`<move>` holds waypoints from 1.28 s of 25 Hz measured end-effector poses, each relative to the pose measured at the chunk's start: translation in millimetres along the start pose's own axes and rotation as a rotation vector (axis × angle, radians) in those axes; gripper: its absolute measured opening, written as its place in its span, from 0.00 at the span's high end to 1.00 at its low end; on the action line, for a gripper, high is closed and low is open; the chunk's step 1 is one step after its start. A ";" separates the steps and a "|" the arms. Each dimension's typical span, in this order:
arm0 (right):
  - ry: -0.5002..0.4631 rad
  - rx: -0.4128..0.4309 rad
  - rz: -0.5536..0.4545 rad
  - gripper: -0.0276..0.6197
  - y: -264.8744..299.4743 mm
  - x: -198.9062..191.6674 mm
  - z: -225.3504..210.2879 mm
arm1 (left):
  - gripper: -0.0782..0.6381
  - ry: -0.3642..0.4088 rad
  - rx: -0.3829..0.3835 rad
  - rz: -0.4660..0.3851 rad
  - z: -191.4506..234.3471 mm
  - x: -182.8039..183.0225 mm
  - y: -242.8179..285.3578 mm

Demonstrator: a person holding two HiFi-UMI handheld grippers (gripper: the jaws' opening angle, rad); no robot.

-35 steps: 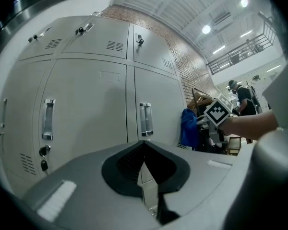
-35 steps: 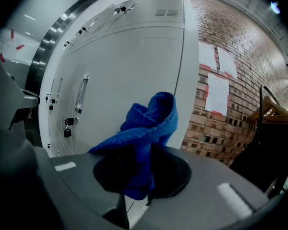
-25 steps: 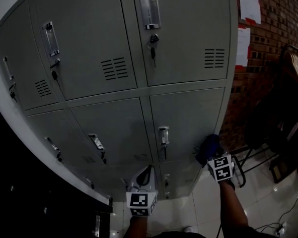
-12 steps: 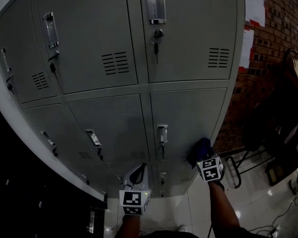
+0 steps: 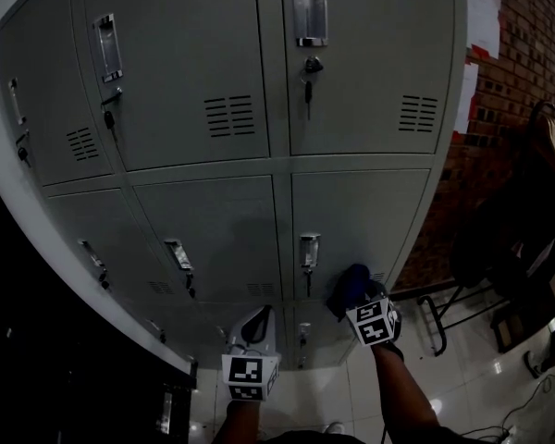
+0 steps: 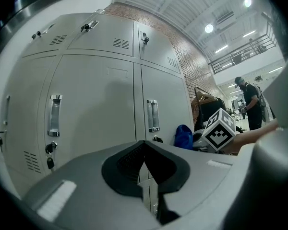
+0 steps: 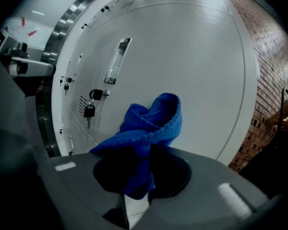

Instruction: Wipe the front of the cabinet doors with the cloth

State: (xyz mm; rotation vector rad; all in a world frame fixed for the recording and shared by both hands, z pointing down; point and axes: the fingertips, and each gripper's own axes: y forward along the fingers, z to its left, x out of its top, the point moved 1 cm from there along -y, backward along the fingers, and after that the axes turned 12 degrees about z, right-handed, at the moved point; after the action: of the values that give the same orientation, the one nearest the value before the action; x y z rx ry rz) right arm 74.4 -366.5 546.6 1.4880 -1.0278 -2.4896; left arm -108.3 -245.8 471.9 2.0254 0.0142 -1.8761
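Snagging is the likeliest trouble. The right gripper point(image 5: 361, 299) has its fingers point(image 7: 108, 174) clamped on a bunched blue knitted cloth point(image 7: 151, 121), which sits low on the lower right door of the grey metal cabinet doors point(image 5: 351, 211). Whether it actually presses on the metal I cannot tell. Just to its left are that door's chrome recessed handle point(image 5: 308, 250) and a key hanging from the lock point(image 7: 89, 110). A sweep carried further that way could catch the loose folds on the key or handle and drag the cloth out of the narrow pinch. Bunched as it is, the cloth would probably also wipe only a small patch. The left gripper point(image 5: 257, 329) hangs low before the bottom doors, its fingers point(image 6: 127, 164) pressed together on nothing.

Compared with a second ago, the cloth has travelled leftward across the lower right door, from near its vent side to close by the handle. The left gripper has barely shifted.
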 end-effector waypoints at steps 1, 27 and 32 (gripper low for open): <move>-0.010 0.011 0.002 0.85 1.5 2.0 6.0 | 0.87 -0.003 0.005 -0.001 2.9 -0.8 -1.2; -0.057 0.099 -0.034 0.85 -4.3 43.8 86.1 | 0.87 -0.042 0.046 -0.022 47.8 -6.8 -24.0; 0.144 0.072 -0.186 0.84 -58.7 44.9 67.3 | 0.87 -0.035 0.032 -0.025 43.0 -4.0 -23.7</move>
State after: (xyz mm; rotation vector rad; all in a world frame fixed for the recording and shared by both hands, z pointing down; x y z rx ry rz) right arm 12.4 -303.6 499.8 1.8333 -1.0081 -2.4404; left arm -156.1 -234.8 467.9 2.0211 0.0004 -1.9389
